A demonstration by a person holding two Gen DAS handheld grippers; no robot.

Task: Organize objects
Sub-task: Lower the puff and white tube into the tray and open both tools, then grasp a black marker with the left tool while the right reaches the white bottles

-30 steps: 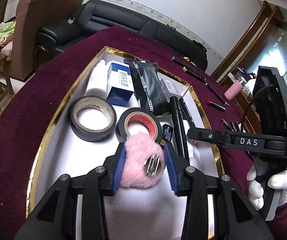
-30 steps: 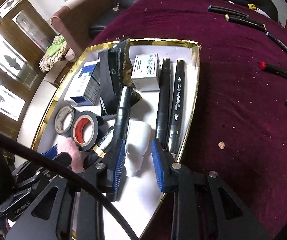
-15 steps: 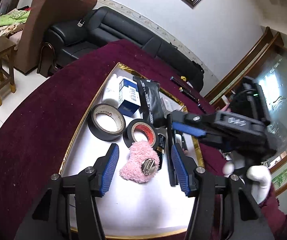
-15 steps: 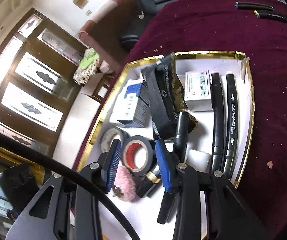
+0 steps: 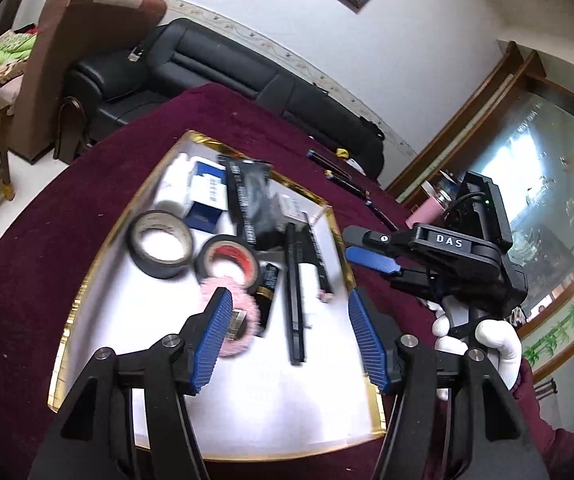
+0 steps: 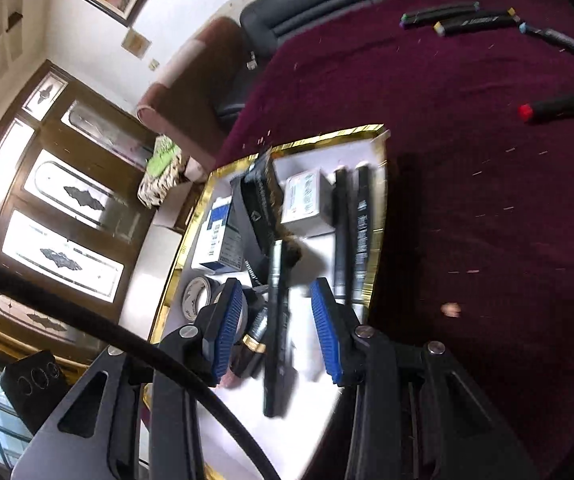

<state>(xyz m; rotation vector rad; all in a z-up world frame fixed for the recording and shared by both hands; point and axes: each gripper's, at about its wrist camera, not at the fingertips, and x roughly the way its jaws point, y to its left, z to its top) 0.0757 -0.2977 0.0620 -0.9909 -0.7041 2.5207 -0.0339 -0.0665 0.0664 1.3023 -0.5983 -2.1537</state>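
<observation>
A gold-rimmed white tray (image 5: 87, 284) on the maroon table holds two tape rolls (image 5: 161, 243), a pink fluffy keychain (image 5: 233, 316), a blue box (image 5: 206, 199), a black pouch (image 5: 249, 200), a white box (image 6: 306, 200) and black markers (image 5: 295, 300). My left gripper (image 5: 289, 336) is open and empty, raised above the tray's near part. My right gripper (image 6: 277, 326) is open and empty above the tray, over a black marker (image 6: 275, 332); it also shows in the left wrist view (image 5: 375, 254) at the tray's right edge.
Several loose markers (image 6: 475, 20) and a red-capped one (image 6: 559, 106) lie on the maroon cloth (image 6: 487, 200) beyond the tray. A black sofa (image 5: 215, 76) and a brown armchair (image 5: 71, 52) stand behind the table. A pink cup (image 5: 427, 212) is at the far right.
My left gripper let go of the pink keychain, opened wide and lifted back from the tray. My right gripper rose and pulled back from the white object in the tray.
</observation>
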